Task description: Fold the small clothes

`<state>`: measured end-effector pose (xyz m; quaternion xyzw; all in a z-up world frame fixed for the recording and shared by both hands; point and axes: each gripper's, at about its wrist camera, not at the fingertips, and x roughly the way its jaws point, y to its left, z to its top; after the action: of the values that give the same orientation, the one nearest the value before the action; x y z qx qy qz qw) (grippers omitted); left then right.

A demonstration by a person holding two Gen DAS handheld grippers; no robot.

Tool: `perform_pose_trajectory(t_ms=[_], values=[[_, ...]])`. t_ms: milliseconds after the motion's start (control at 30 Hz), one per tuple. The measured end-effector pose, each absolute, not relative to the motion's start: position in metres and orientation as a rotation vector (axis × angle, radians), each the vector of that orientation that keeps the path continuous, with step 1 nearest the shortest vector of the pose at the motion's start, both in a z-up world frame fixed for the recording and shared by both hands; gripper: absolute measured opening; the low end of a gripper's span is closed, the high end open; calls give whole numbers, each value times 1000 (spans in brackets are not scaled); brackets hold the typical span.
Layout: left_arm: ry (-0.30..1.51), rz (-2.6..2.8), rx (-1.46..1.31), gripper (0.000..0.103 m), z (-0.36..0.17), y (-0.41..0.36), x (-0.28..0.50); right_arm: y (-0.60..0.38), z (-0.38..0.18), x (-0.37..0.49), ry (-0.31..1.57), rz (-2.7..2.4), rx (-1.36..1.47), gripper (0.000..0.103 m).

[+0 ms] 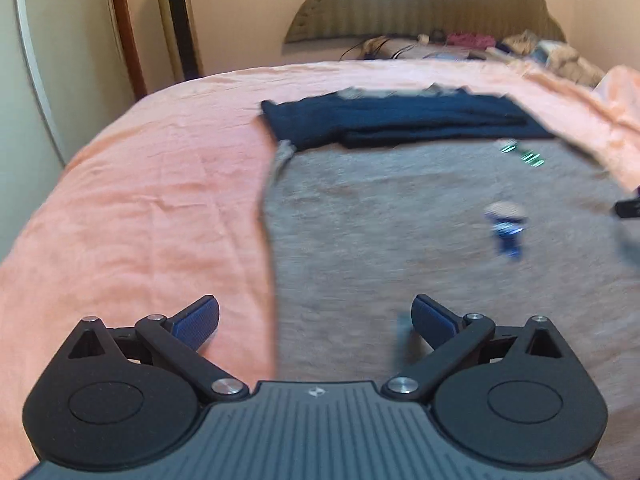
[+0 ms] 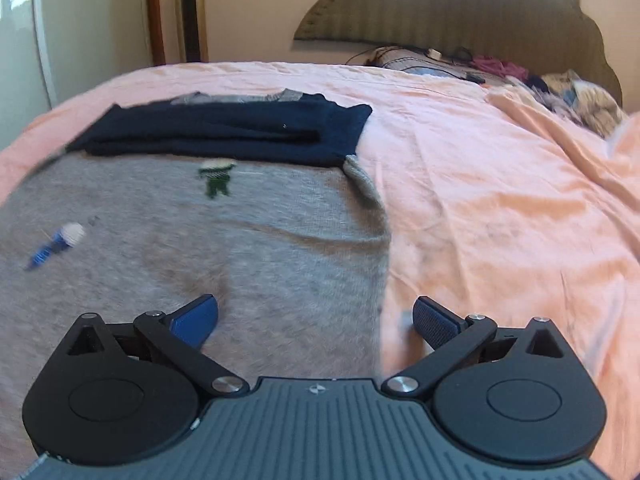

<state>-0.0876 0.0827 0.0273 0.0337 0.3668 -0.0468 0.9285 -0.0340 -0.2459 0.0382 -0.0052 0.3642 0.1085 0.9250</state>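
On the peach bedsheet (image 1: 140, 200) lay the grey sweater (image 1: 400, 240), navy sleeves (image 1: 400, 120) already folded across; body fold remained. My left gripper (image 1: 316, 320) and right gripper (image 2: 316, 320) hovered spread, holding nothing, astride its side edges.

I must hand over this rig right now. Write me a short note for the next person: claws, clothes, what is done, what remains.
Left claw: open, holds nothing, over the left edge of the grey garment.
Right claw: open, holds nothing, over the same garment's right edge.
The grey garment lies flat on the pink bedsheet, with dark navy sleeves laid across its far end.
Done: sleeves appear folded in.
Left: likely grip both near corners and fold the body toward the sleeves.
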Motion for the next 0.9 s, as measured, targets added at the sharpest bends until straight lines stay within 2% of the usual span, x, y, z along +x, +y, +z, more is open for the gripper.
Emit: perform_pose_trajectory(t_ms=[100, 200, 233, 467, 633, 767, 900], values=[[787, -264, 17, 103, 26, 46, -105, -203, 40, -57, 753, 402, -49, 103], [812, -331, 188, 103, 9, 10, -124, -162, 22, -76, 782, 463, -252, 103], [778, -335, 213, 103, 7, 11, -133, -166, 21, -84, 732, 465, -248, 103], [790, -291, 162, 103, 9, 71, -168, -254, 25, -107, 781, 325, -129, 103], [758, -361, 130, 103, 27, 43, -172, -216, 48, -120, 786, 381, -121, 103], [769, -427, 240, 103, 13, 6, -172, -164, 36, -134, 813, 544, -276, 103], [780, -419, 182, 103, 6, 36, -185, -196, 28, -148, 791, 542, -201, 103]])
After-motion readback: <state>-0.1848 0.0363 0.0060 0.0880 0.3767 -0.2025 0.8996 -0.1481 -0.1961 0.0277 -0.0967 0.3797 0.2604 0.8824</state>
